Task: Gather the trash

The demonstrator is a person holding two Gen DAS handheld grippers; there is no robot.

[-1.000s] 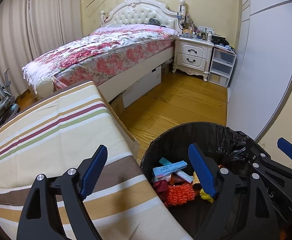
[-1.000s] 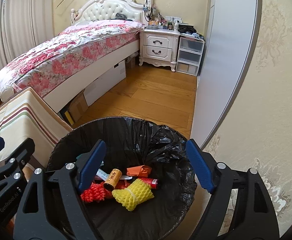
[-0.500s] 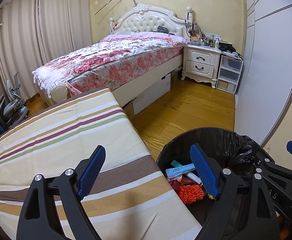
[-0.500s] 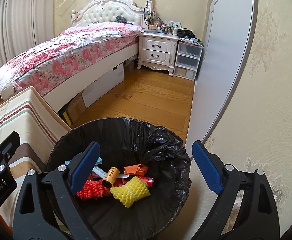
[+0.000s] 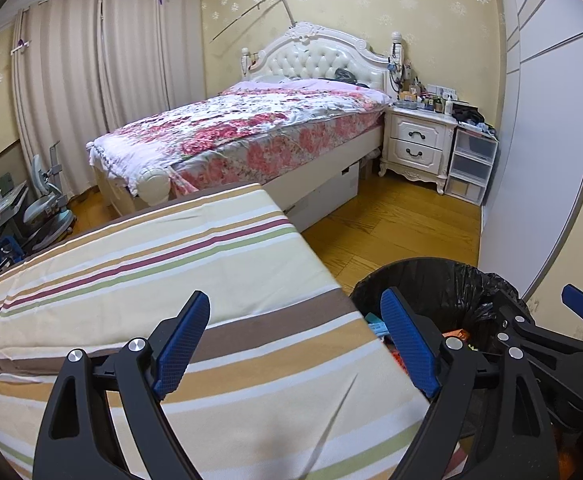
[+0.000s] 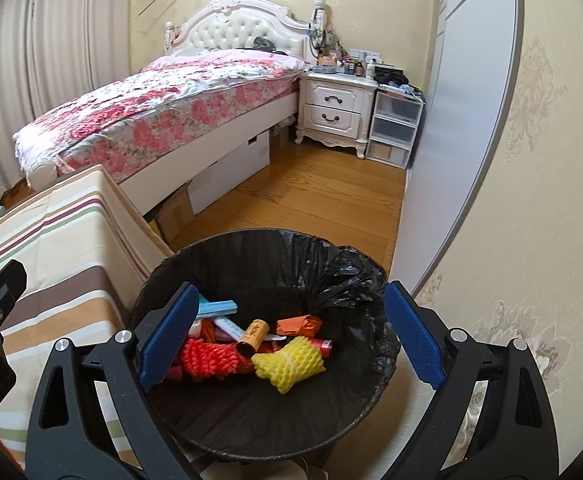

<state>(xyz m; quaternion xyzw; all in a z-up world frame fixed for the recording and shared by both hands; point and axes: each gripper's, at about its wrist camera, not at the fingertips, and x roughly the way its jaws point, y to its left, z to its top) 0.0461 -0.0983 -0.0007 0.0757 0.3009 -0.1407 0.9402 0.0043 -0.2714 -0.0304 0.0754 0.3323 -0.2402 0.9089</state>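
A round bin with a black liner [image 6: 343,268] stands on the floor beside the striped table. Inside lie a yellow foam net [image 6: 291,362], a red foam net [image 6: 207,358], a small brown can [image 6: 253,334], an orange wrapper [image 6: 297,324] and a blue box [image 6: 217,307]. My right gripper [image 6: 287,336] is open and empty above the bin. My left gripper [image 5: 295,340] is open and empty above the striped tablecloth [image 5: 151,264], with the bin [image 5: 439,280] at its right. The right gripper also shows in the left wrist view [image 5: 563,340].
A bed with a floral cover [image 5: 247,132] lies beyond the table. A white nightstand [image 5: 419,144] and plastic drawers [image 5: 471,164] stand by the wall. A sliding wardrobe door [image 6: 451,120] runs along the right. Wood floor [image 6: 311,196] lies between. A chair [image 5: 47,204] stands far left.
My left gripper has risen and swung left over the table, so the bin now sits at its right edge. My right gripper has lifted a little above the bin.
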